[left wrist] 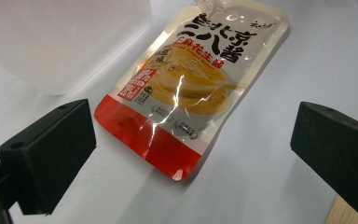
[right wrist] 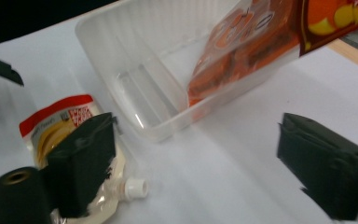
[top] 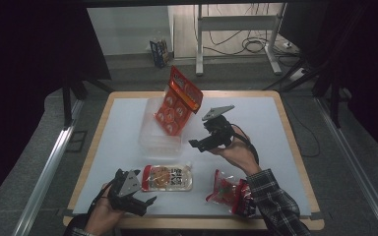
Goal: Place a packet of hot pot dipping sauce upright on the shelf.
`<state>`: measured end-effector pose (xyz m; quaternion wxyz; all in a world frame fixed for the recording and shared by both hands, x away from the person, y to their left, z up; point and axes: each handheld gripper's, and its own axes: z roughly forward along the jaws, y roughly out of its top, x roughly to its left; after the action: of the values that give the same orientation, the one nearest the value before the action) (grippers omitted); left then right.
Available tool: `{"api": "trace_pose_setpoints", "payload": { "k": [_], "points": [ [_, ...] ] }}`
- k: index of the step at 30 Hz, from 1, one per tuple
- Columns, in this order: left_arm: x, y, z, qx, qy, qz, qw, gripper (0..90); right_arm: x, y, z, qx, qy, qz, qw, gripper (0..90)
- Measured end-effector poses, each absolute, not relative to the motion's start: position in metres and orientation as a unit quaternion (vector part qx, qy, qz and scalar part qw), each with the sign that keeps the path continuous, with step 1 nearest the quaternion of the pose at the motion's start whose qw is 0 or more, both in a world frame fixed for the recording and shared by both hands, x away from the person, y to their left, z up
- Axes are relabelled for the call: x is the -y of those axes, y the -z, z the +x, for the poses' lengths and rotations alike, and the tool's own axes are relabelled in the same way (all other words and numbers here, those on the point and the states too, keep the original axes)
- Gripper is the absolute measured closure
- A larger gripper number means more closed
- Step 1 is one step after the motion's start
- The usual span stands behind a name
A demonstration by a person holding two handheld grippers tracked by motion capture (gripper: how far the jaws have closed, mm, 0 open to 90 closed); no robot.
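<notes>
A clear plastic container (top: 153, 140) stands mid-table, and an orange multi-pack of snacks (top: 177, 101) leans upright in its far end. The same container (right wrist: 135, 88) and orange pack (right wrist: 256, 42) lie ahead in the right gripper view. My right gripper (top: 203, 142) hovers open just right of the container, holding nothing. A sauce pouch (top: 168, 178) with a red base and white spout lies flat near the front edge. My left gripper (top: 145, 191) is open beside the pouch's red end. Between that gripper's spread jaws lies the pouch (left wrist: 193, 86).
A red snack bag (top: 229, 191) lies at the front right, under the right forearm's plaid sleeve (top: 275, 204). The table's wooden rim (top: 295, 147) borders the white surface. Metal desk legs and cables (top: 256, 44) are on the floor beyond.
</notes>
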<state>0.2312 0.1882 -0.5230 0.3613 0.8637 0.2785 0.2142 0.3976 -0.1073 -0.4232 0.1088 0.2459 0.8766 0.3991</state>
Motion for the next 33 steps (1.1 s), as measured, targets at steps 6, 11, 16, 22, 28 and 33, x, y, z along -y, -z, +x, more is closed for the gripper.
{"api": "trace_pose_setpoints", "payload": {
  "k": [6, 11, 16, 22, 28, 33],
  "points": [
    [-0.188, 0.523, 0.231, -0.278, -0.215, 0.865, 0.358, 0.0, 0.115, 0.432, 0.387, -0.881, -0.395, 0.225, 0.128, 30.2],
    [-0.188, 0.523, 0.231, -0.276, -0.215, 0.867, 0.355, 0.0, 0.125, 0.441, 0.381, -0.883, -0.393, 0.233, 0.11, 41.8],
    [-0.188, 0.523, 0.231, -0.277, -0.216, 0.865, 0.357, 0.0, 0.134, 0.448, 0.372, -0.883, -0.399, 0.226, 0.101, 54.8],
    [-0.188, 0.523, 0.231, -0.277, -0.217, 0.865, 0.357, 0.0, 0.141, 0.451, 0.359, -0.888, -0.399, 0.205, 0.103, 69.7],
    [-0.187, 0.523, 0.23, -0.277, -0.215, 0.864, 0.361, 0.0, 0.153, 0.46, 0.35, -0.894, -0.389, 0.21, 0.077, 86.6],
    [-0.187, 0.522, 0.23, -0.274, -0.215, 0.866, 0.359, 0.0, 0.162, 0.47, 0.336, -0.896, -0.378, 0.224, 0.065, 88.4]
  ]
}}
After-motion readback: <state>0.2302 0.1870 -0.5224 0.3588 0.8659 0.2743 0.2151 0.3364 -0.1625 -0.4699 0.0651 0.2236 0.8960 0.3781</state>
